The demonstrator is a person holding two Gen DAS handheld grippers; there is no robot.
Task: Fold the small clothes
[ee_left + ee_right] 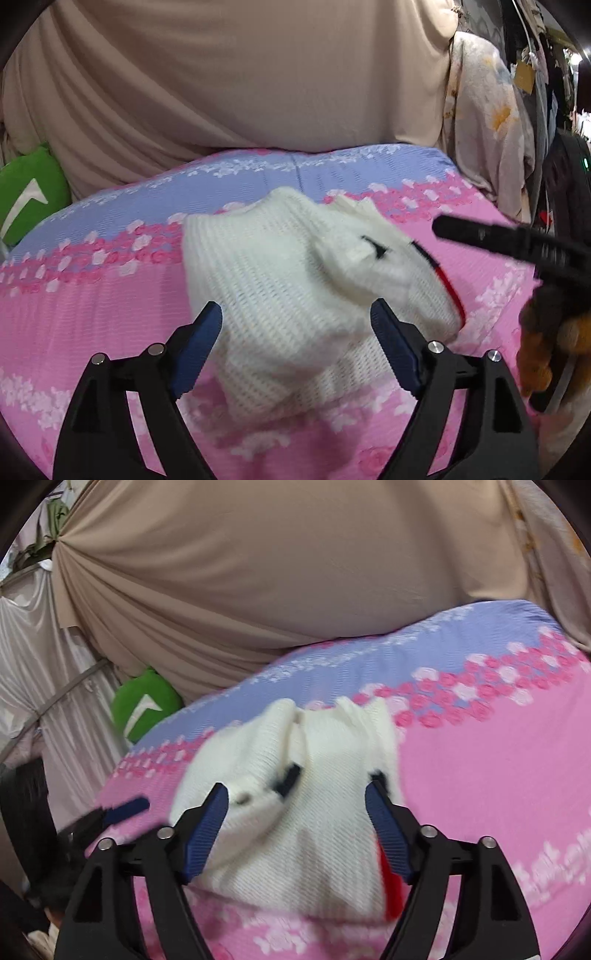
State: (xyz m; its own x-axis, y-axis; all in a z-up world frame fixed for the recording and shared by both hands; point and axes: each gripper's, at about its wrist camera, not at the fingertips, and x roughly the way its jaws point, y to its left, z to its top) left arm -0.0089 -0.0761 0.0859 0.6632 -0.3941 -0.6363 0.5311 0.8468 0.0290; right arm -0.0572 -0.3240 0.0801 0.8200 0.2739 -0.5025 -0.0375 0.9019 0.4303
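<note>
My left gripper [295,317] had its blue-padded fingers [197,345] spread wide, pinching nothing. The white knit garment [295,295] lay between and beyond them on the pink and lilac flowered bedspread [92,302]; I could not tell whether the pads grazed the knit or hung just above it. The garment sat bunched rather than flat, with a ribbed band at its far left, black markings on a raised fold near the middle, and a red trim [448,288] along its right edge.

My right gripper [297,801] was likewise spread wide, its fingers [207,830] straddling the near part of the same garment [314,812] and closing on nothing. From that wrist view the knit showed a gathered pucker at its far edge and a strip of red at its near right, close to the right-hand finger. Motion blur softened the details in both views.

In the left wrist view the right gripper's black finger reached in from the right, above the garment's right side, with the gloved hand [550,343] holding it at the frame edge.

Open bedspread lay to the left of the garment and to its right, and more on the far side up to the beige draped cloth [240,74]. A green cushion [29,192] sat at the far left where the bed met the drape. Floral fabric [487,122] hung at the far right.
</note>
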